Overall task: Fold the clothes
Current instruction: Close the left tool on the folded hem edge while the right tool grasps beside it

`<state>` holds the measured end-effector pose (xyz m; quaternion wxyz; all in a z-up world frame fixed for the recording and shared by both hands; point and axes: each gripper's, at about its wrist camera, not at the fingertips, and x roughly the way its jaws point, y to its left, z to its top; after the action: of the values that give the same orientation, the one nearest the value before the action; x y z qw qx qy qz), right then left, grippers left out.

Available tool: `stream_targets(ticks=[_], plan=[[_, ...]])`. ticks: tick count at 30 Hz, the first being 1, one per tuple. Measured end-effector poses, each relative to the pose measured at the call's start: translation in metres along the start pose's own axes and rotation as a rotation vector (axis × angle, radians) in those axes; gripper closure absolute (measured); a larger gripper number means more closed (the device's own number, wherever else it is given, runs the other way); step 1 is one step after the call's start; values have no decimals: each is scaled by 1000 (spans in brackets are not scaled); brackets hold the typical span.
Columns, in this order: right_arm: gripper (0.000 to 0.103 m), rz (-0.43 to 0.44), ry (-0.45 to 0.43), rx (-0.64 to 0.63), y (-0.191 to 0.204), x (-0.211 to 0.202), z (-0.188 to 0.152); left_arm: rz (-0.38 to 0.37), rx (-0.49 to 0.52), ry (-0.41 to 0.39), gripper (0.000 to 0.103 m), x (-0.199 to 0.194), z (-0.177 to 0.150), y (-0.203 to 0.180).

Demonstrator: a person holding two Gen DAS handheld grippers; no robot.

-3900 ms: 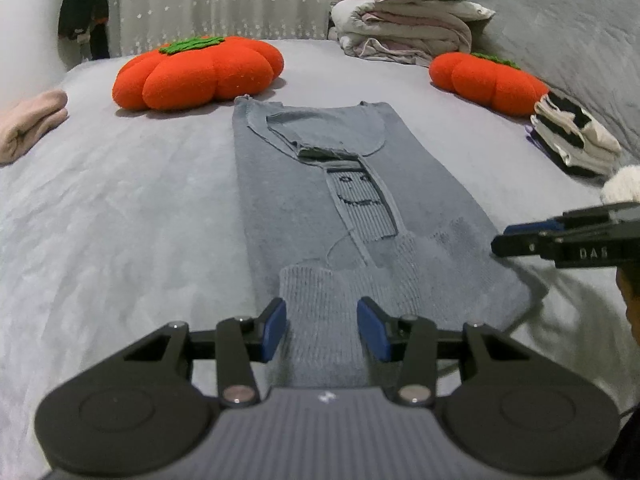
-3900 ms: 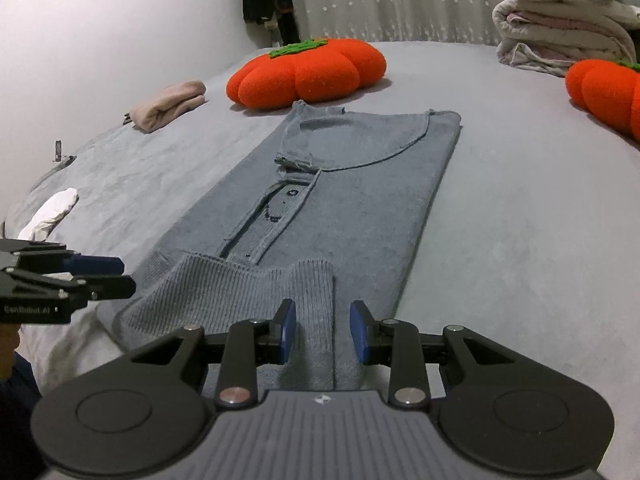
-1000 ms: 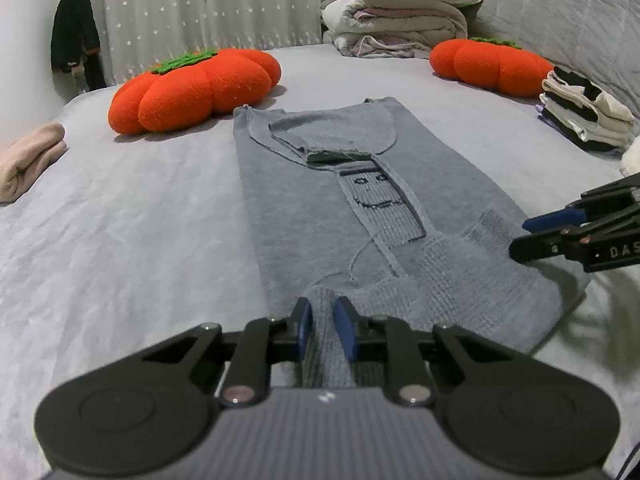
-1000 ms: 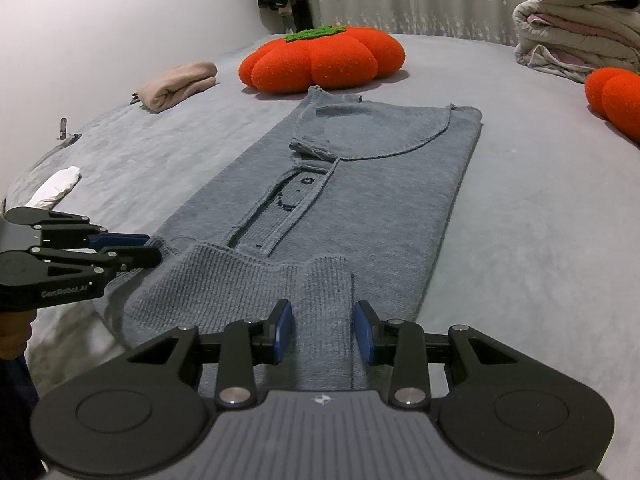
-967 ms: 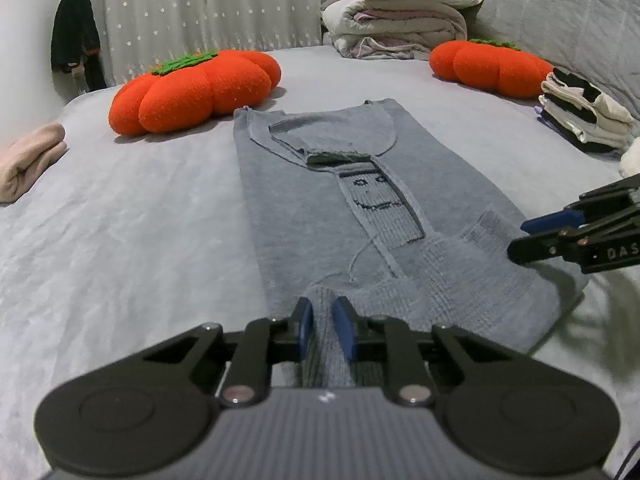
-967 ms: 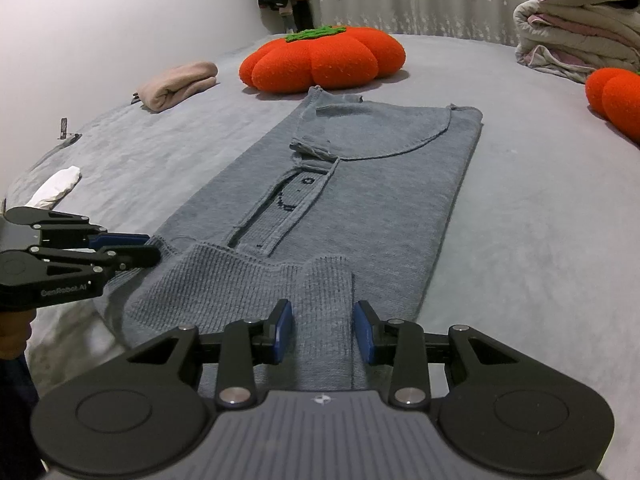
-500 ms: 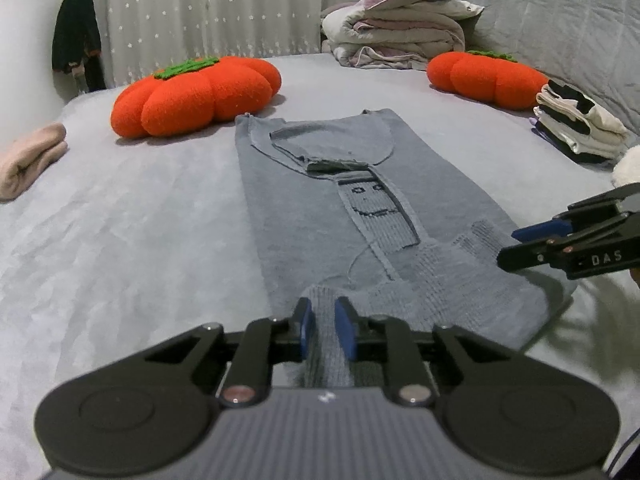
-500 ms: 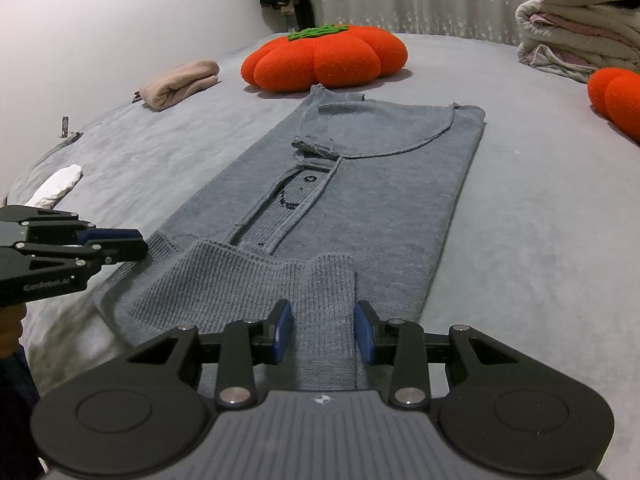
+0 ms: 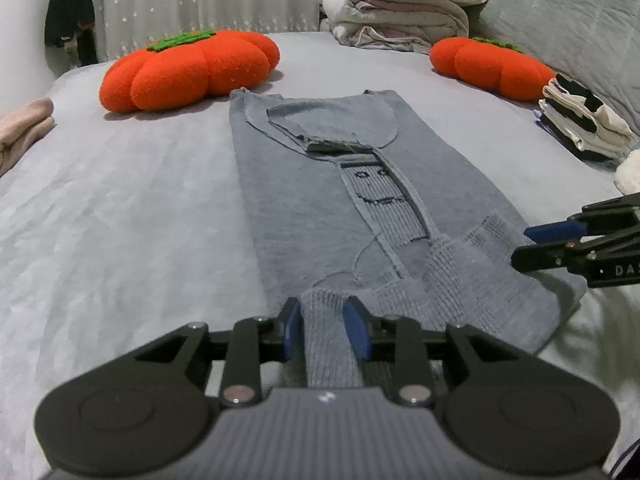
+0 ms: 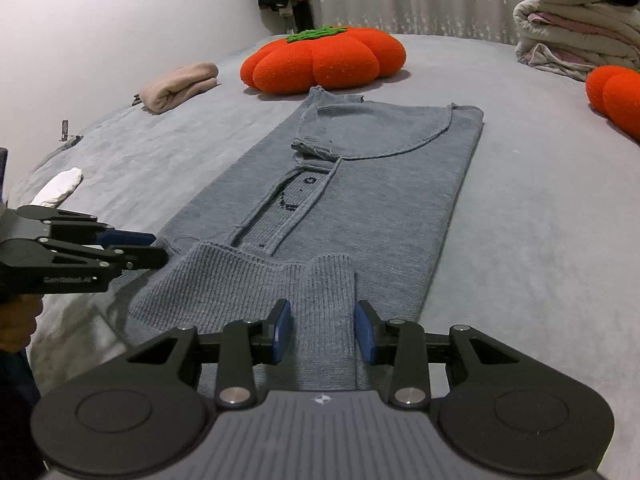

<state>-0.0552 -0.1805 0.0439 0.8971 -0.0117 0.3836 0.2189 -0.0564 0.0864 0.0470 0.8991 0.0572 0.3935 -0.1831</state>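
Note:
A grey knitted sweater lies flat on the grey bed, collar at the far end and ribbed hem nearest me. My left gripper is at the hem's left part. Its blue fingers are parted, with a ridge of ribbed hem standing between them. My right gripper is at the hem's right part, fingers apart, and a flat strip of ribbing lies between them. Each gripper shows side-on in the other view: the right gripper and the left gripper.
Two orange pumpkin cushions sit beyond the collar. A pile of bedding is at the back, a folded striped stack on the right, and a folded pink garment and a white item on the left.
The left gripper shut on the hem about a second ago, and its fingers have now spread apart again. The right gripper's gap has widened slightly. The sweater lies as before.

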Motion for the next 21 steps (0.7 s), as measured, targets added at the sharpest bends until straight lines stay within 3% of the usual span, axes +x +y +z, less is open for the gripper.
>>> stream_targets(ticks=[6, 8, 12, 16, 21], plan=[[68, 7, 7, 4, -1, 4, 0, -22, -12, 12, 77, 4, 1, 4], [68, 5, 5, 1, 0, 5, -2, -22, -10, 6, 85, 1, 1, 2], [69, 1, -15, -15, 3, 4, -2, -31, -34, -12, 91, -5, 0, 5], [89, -2, -37, -27, 6, 1, -2, -36, -83, -32, 92, -13, 1, 13], [93, -12, -93, -4, 5, -8, 2, -38, -122, -95, 92, -25, 7, 20]])
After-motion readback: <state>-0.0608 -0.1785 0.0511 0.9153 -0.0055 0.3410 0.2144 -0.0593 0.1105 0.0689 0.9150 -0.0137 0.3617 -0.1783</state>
